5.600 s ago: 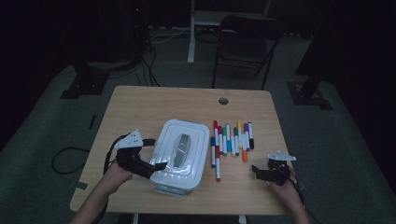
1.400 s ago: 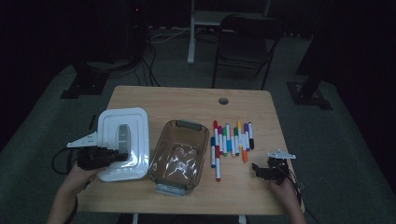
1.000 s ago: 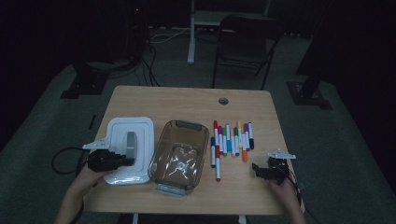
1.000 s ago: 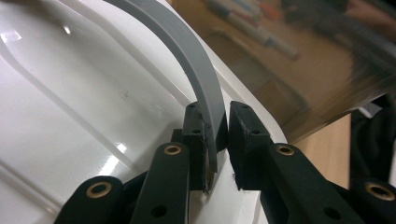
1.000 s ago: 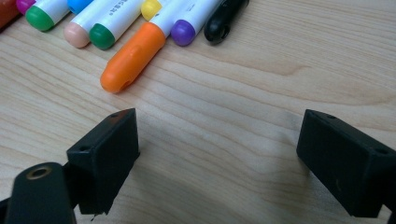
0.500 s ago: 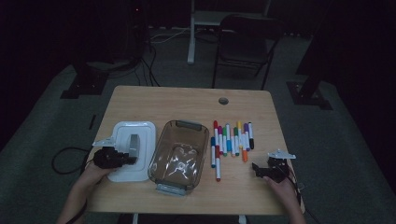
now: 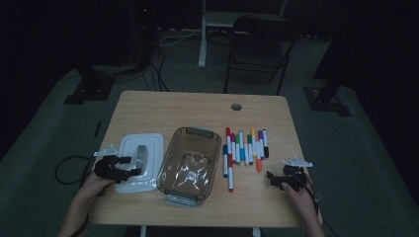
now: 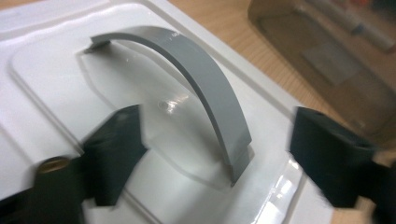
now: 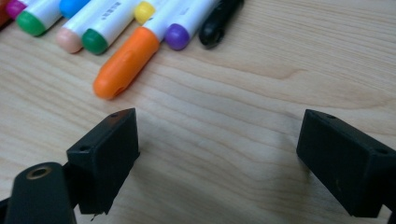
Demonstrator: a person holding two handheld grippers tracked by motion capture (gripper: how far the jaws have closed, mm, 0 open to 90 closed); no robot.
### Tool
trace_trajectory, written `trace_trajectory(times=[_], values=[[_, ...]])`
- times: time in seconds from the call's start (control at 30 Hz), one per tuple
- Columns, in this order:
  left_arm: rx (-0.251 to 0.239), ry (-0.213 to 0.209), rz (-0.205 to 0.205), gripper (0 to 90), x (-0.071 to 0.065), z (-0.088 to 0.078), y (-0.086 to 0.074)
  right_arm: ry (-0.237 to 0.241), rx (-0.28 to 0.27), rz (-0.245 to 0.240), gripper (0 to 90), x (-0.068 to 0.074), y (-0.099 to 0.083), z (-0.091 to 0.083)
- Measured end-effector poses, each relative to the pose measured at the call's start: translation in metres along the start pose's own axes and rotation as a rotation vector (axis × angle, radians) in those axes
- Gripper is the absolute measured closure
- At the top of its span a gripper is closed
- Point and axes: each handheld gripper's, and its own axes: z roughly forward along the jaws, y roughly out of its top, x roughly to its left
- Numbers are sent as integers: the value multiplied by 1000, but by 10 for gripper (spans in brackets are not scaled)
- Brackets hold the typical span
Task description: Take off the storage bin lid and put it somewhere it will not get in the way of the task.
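Note:
A white lid (image 7: 138,163) with a grey arched handle (image 8: 201,88) lies flat on the table, left of the clear brown box (image 7: 190,163). My left gripper (image 7: 129,166) sits at the lid's near left. Its jaws have just been opening and now stand wide on either side of the handle's near end, apart from it (image 8: 215,154). A row of coloured markers (image 7: 244,148) lies to the right of the box. At the table's right front my right gripper (image 7: 273,178) rests open over bare wood (image 9: 219,154), just short of the orange marker (image 9: 126,63).
The wooden table (image 7: 197,106) has a cable hole (image 7: 236,106) at the back. A dark chair (image 7: 257,44) and stand legs are behind the table. A cable (image 7: 69,170) trails off the left edge.
The left gripper carried the lid off the box to the left and set it down on the table. Its jaws have come off the handle. The right gripper has stayed put.

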Motion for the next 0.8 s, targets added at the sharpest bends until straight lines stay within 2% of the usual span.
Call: trace_trajectory(times=[0.03,0.13,0.23,0.33,0.43,0.57,0.63,0.73,0.8], values=[[-7,9,3,156,0,-2,0,-5,-1,3,124,0,0,0],[7,24,3,5,0,-6,0,-9,1,7,125,0,1,1],[6,117,0,4,1,-12,0,-7,0,6,127,0,1,1],[-16,164,-8,4,1,-15,0,-8,0,8,128,-1,2,2],[-26,216,19,5,-5,-17,3,-15,-1,13,128,-1,3,3],[-43,226,30,5,-14,-18,8,-17,0,15,128,-1,4,4],[-54,218,42,5,-19,-18,10,-13,0,11,128,-2,4,4],[-48,211,73,5,-28,-17,15,-9,0,6,129,-2,5,5],[-62,201,97,5,-35,-17,19,-4,-1,1,137,-2,5,5]])
